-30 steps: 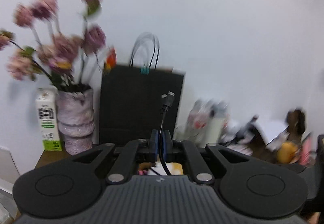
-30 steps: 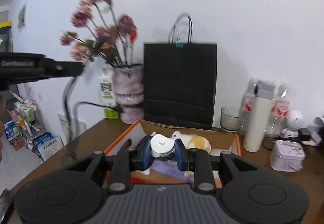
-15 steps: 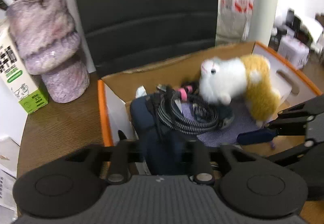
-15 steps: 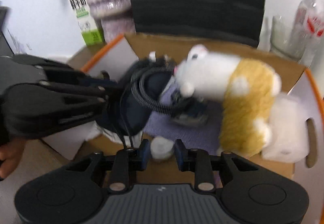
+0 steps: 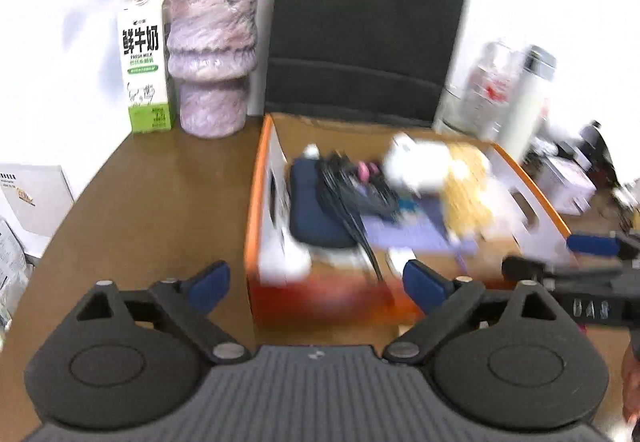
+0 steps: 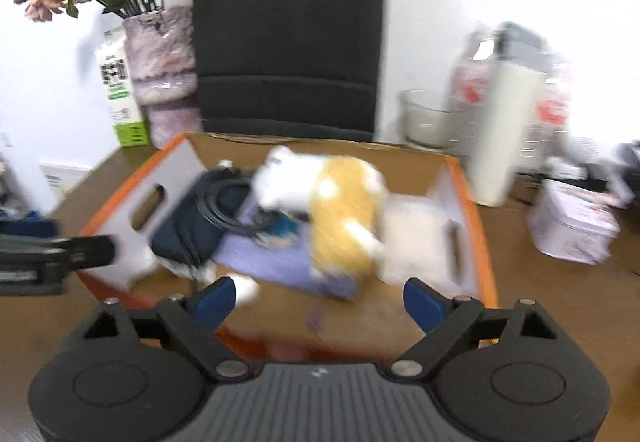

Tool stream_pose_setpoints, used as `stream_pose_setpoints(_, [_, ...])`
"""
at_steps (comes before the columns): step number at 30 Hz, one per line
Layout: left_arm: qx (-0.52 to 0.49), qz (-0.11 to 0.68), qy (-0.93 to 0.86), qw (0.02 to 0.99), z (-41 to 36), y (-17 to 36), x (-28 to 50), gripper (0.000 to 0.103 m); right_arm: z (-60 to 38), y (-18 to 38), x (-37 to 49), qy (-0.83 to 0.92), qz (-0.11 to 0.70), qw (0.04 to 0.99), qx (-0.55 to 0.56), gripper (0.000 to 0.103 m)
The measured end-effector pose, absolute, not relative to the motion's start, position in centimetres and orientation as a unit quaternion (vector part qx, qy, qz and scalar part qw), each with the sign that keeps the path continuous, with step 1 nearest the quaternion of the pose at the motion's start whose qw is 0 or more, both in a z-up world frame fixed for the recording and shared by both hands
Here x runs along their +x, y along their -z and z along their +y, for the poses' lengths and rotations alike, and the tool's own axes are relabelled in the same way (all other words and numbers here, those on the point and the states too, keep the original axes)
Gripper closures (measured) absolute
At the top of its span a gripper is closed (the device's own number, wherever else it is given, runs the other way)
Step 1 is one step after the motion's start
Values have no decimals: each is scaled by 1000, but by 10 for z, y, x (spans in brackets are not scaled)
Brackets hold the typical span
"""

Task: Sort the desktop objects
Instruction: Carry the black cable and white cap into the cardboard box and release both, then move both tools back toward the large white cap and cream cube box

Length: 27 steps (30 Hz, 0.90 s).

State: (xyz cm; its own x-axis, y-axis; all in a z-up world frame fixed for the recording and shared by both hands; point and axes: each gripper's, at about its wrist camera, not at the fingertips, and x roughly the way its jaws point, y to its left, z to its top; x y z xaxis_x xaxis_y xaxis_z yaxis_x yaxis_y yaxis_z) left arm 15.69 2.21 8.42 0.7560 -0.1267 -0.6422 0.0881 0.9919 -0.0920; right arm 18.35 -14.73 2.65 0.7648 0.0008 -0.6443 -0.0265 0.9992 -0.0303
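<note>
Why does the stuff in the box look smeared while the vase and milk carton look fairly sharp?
Left wrist view: motion blur smears the box and plush toy, while the vase and milk carton stay readable. Right wrist view: the toy and bottles streak too. Both views: the fisheye lens bends edges, and the white wall is washed out.

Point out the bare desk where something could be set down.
Free: the wood left of the cardboard box, in front of the milk carton and vase. Crowded: the box itself, and the desk to its right around the white tin and bottles.
</note>
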Motion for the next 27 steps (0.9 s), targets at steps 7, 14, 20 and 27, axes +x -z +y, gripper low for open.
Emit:
stream_pose_setpoints(7, [-54,347,84,933,6,-52,55,0,-142,-2,71,-19,315,948,-34,11])
stream_pose_setpoints(14, [-35,348,33,936,6,-28,-24,0,-140,30,-19,-35,337,941,-1,11])
stream_pose_setpoints(20, [-63,318,6,946,15,-13,-94,0,-143,36,-85,-39,317,947,16,11])
stream_pose_setpoints(27, [-7,285,27,958,-3,-2,-121,0,-143,49,-123,-10,261,965,-29,11])
